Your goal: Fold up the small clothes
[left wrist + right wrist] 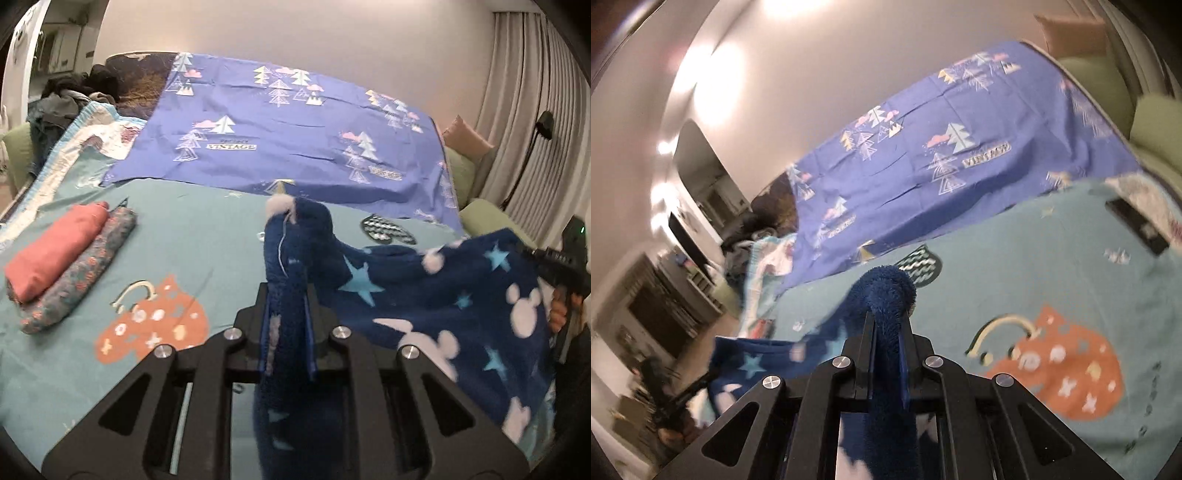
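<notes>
A navy fleece garment (443, 295) with light blue stars and white mouse heads hangs stretched above the teal bedsheet (192, 236). My left gripper (288, 295) is shut on one bunched edge of it, and the fabric sticks up past the fingertips. At the right edge of the left wrist view, a hand (557, 314) holds the right gripper's black housing (565, 258) at the garment's other end. In the right wrist view, my right gripper (888, 332) is shut on a fold of the same navy fleece (886, 291), which trails away to the lower left (757, 362).
Two folded clothes, one pink (55, 254) and one floral (85, 280), lie side by side at the left of the bed. A purple sheet with tree prints (295, 129) covers the far half. Dark clothes (74, 99) are piled at the far left. Curtains (535, 92) hang on the right. A flat black object (1137, 225) lies on the bed.
</notes>
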`<state>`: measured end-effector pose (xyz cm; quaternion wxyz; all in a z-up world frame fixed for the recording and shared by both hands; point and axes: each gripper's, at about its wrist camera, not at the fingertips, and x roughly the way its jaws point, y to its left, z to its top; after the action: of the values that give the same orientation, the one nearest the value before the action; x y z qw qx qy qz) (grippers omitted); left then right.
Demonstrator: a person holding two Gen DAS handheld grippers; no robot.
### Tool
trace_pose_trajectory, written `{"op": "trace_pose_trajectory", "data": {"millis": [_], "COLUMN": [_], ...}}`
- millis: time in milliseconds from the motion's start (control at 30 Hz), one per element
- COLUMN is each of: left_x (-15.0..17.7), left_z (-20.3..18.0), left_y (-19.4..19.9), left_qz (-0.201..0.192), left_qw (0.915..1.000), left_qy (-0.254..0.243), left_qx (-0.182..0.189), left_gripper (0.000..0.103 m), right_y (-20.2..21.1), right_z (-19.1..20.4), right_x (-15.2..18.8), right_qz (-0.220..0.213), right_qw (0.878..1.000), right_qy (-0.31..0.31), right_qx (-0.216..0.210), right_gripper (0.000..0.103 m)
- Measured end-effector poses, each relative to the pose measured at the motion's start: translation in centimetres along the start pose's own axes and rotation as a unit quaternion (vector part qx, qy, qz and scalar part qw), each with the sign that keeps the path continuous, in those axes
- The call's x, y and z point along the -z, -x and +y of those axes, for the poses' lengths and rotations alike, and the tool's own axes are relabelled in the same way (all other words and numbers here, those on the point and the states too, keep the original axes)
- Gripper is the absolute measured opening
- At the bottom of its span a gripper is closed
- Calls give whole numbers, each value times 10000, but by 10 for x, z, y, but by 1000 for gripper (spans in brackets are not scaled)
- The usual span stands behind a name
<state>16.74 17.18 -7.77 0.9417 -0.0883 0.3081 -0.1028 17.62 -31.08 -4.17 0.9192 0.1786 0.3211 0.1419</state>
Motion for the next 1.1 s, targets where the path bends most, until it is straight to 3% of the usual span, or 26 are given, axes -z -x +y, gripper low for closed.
{"op": "trace_pose_trajectory", "data": {"millis": [100, 167, 233, 267, 367, 433, 533, 600, 633, 667, 733, 833, 933, 967, 1100], "left_x": [5, 13, 14, 12, 12, 17, 38, 58, 73, 84, 104, 108, 102, 100, 96], "left_z": [5, 10, 15, 17, 23, 30, 30, 27, 25, 23, 22, 26, 21, 18, 12], "left_y": [-38, -66, -68, -61, -35, -10, 19, 27, 26, 25, 26, 35, 45, 48, 67], "left_qz": [556, 1078, 1159, 1046, 807, 733, 827, 1091, 1328, 1486, 1511, 1415, 1358, 1325, 1046], "left_qw": [9984, 9941, 9931, 9942, 9957, 9955, 9936, 9884, 9837, 9813, 9834, 9837, 9880, 9890, 9930], "left_qy": [4, 39, 166, 220, 410, 599, 650, 765, 861, 894, 848, 984, 692, 625, 473], "left_qx": [-79, -123, -73, -152, -215, 84, 420, 725, 850, 836, 544, 512, 253, 196, 263], "left_gripper": [24, 32, 37, 46, 53, 54, 54, 54, 54, 54, 54, 53, 53, 53, 53], "right_y": [-50, -75, -71, -62, -26, -2, 28, 34, 29, 24, 7, 4, 16, 23, 46], "right_z": [-12, -32, -42, -44, -33, -16, 11, 32, 40, 43, 45, 49, 85, 97, 137], "right_x": [17, 34, 36, 33, 24, 22, 38, 62, 72, 85, 111, 125, 122, 122, 130], "right_qz": [790, 1325, 1292, 1158, 706, 604, 736, 996, 1130, 1319, 1607, 1357, 1256, 1165, 965], "right_qw": [9891, 9788, 9806, 9816, 9785, 9835, 9948, 9950, 9936, 9912, 9851, 9870, 9780, 9771, 9840], "right_qy": [204, -13, -321, -407, -302, -128, -28, 2, 22, 90, 352, 433, 837, 963, 1270], "right_qx": [1225, 1564, 1441, 1463, 1915, 1699, 710, 12, -77, -33, 506, 751, 1437, 1496, 792], "right_gripper": [8, 8, 12, 19, 21, 22, 22, 26, 27, 27, 25, 25, 26, 26, 27]}}
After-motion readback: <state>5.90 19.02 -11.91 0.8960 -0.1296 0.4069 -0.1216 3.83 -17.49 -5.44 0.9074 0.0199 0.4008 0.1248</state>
